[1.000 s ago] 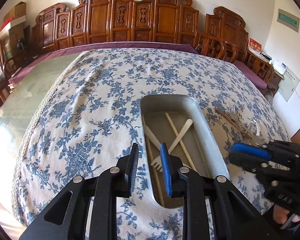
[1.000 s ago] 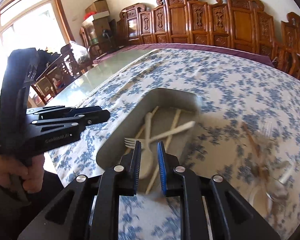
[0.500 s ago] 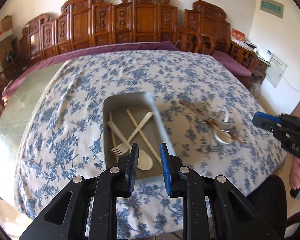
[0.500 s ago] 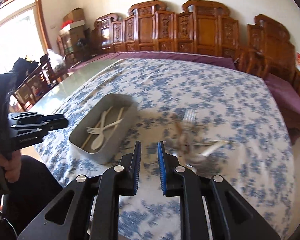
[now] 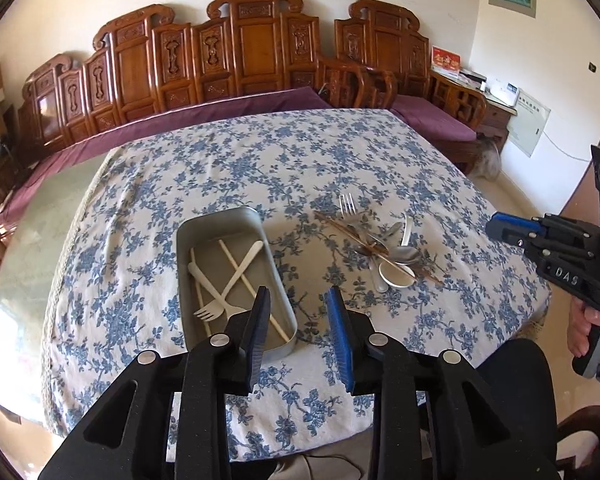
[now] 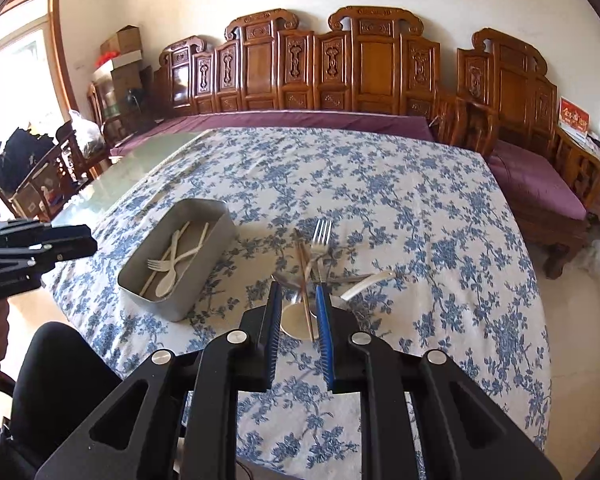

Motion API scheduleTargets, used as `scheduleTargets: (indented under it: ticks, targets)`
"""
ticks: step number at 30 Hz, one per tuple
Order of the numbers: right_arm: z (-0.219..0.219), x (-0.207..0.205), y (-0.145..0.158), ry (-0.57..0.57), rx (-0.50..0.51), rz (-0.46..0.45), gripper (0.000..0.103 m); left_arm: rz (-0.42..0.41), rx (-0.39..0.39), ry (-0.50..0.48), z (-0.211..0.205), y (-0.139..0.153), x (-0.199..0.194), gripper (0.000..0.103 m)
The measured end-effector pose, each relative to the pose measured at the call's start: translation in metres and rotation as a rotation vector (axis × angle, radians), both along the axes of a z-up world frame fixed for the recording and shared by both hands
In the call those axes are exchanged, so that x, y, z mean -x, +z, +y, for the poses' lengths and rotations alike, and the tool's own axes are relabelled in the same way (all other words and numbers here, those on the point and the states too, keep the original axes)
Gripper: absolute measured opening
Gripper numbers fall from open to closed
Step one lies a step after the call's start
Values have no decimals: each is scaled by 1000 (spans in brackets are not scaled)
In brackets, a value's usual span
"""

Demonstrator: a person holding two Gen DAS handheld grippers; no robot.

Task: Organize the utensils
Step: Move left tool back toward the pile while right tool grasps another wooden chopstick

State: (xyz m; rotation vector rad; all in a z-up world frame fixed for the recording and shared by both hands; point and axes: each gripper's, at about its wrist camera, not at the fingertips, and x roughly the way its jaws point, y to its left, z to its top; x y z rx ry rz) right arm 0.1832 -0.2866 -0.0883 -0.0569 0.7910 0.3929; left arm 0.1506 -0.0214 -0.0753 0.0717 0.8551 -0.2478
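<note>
Partly hidden behind the black left gripper (image 5: pixel 299 330): the near end of the grey metal rectangular tray (image 5: pixel 236 216), plus the tips of the pale chopsticks (image 5: pixel 244 276) inside. Screened by the black right gripper (image 6: pixel 298 320): the near part of the white ceramic spoon (image 6: pixel 296 320). Too tangled to count: the heap of silver metal cutlery (image 5: pixel 384 240). Cut off at the frame edge: the person's right hand (image 5: pixel 584 324). Unreadable: the small red card (image 6: pixel 575 120).

- Tablecloth (image 5: pixel 260 168): white, strewn with blue floral sprigs.
- Tray (image 5: pixel 188 240): dull grey metal.
- Fork (image 5: pixel 210 312) inside it: cream-white.
- Bench cushion (image 6: pixel 300 120): plum purple.
- Carved bench back (image 6: pixel 340 68): reddish-brown wood.
- Left gripper (image 5: pixel 300 332): black, one blue pad.
</note>
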Motion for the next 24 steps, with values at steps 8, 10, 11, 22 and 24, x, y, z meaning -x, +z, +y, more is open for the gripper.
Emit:
scheduleTargets:
  ticks: [8, 10, 11, 22, 24]
  targets:
    - [-3, -29, -32, -13, -17, 70, 22, 60, 4, -45, -16, -18, -30, 38]
    - [-3, -38, -40, -14, -23, 87, 22, 79, 6, -54, -19, -26, -38, 38]
    - [-2, -44, -45, -12, -30, 99, 22, 88, 5, -58, -20, -30, -43, 38]
    - [35, -104, -97, 69, -13, 216, 22, 165, 19, -81, -27, -68, -94, 38]
    - [43, -112, -107, 85, 3, 234, 22, 172, 18, -87, -27, -71, -101, 38]
